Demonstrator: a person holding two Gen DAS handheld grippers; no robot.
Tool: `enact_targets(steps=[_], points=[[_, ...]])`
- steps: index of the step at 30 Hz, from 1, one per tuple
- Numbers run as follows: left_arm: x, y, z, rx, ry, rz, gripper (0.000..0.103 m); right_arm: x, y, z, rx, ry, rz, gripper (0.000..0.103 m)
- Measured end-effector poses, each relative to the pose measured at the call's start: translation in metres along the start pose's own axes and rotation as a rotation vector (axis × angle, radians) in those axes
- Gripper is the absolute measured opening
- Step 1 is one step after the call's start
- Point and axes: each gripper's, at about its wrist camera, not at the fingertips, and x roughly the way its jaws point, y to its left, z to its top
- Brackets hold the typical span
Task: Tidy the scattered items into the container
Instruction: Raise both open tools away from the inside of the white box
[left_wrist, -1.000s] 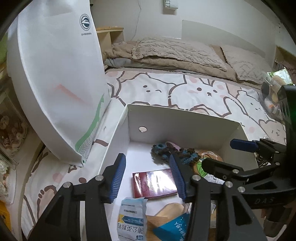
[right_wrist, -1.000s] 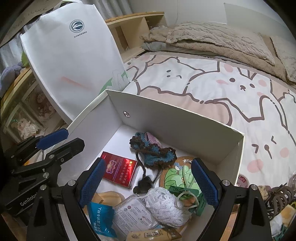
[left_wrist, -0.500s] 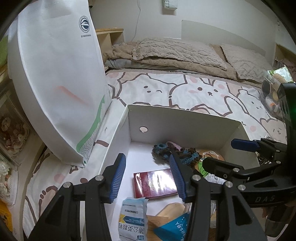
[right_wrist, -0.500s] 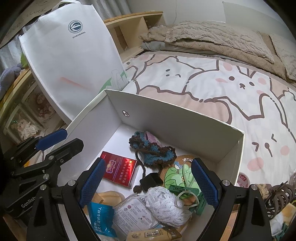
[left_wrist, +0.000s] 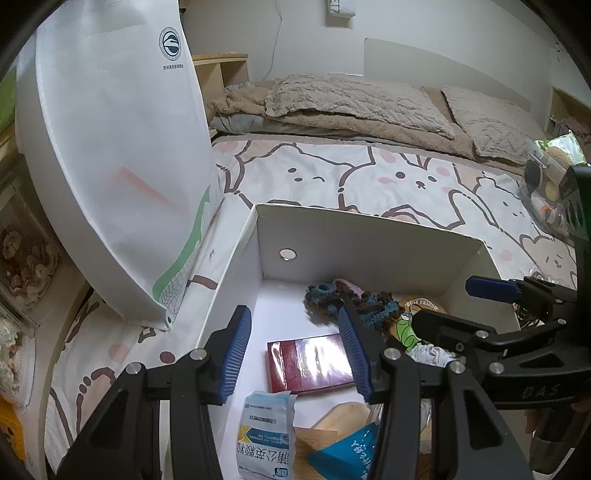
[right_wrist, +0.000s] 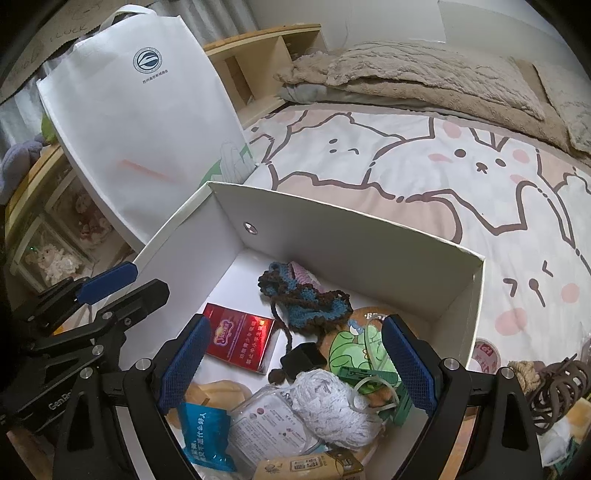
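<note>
white box (right_wrist: 343, 236) below R gripper (right_wrist: 295, 363), jaws apart

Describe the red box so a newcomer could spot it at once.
Find the white box on the cartoon bedsheet. On its floor, near the left wall, lies a flat red box, the only glossy red thing, beside the blue-brown crochet piece.

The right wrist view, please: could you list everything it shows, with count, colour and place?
box: one, white, on the bed
red packet: one, in box, left
crocheted piece: one, blue-brown, in box, centre
yarn ball: one, white, in box, near side
frog card: one, green, in box, right
blue sachet: one, in box, near left
tote bag: one, white, left of box
hair claw: one, brown, outside box, right
left gripper: open
right gripper: open, above box
</note>
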Motion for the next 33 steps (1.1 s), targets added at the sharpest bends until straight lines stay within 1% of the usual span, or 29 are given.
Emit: enact_targets(steps=[4,5,6,9,14,19,21,24,27,30,33], points=[[0.000,0.000,0.000,-0.004,0.001,0.001,0.049,0.000,0.003,-0.001,-0.013,0.008,-0.014,0.094],[-0.001,-0.001,0.000,-0.006,0.001,0.004,0.049,-0.001,0.003,-0.001,-0.015,0.009,-0.014,0.097],[-0.002,-0.001,0.000,-0.008,0.000,0.006,0.052,-0.001,0.003,-0.002,-0.014,0.010,-0.016,0.102],[-0.005,-0.002,-0.001,-0.009,-0.014,0.022,0.068,-0.005,0.001,-0.001,-0.005,-0.004,-0.020,0.103],[-0.011,-0.001,-0.003,-0.003,-0.034,0.037,0.078,-0.010,-0.005,-0.001,0.025,-0.017,-0.026,0.103],[-0.016,0.001,-0.003,-0.006,-0.043,0.041,0.083,-0.014,-0.007,-0.003,0.038,-0.029,-0.040,0.103],[-0.019,0.003,-0.003,-0.014,-0.053,0.051,0.088,-0.014,-0.005,-0.004,0.030,-0.024,-0.050,0.103],[-0.027,0.006,-0.003,-0.036,-0.075,0.057,0.090,-0.014,0.000,-0.007,-0.005,-0.016,-0.072,0.103],[-0.031,0.005,-0.004,-0.028,-0.065,0.057,0.090,-0.018,0.004,-0.009,-0.028,-0.018,-0.096,0.103],[-0.034,0.003,-0.008,-0.009,-0.053,0.067,0.090,-0.024,0.003,-0.010,-0.009,-0.024,-0.078,0.103],[-0.041,0.005,-0.011,-0.025,-0.052,0.059,0.090,-0.030,0.004,-0.012,-0.002,-0.028,-0.071,0.103]])
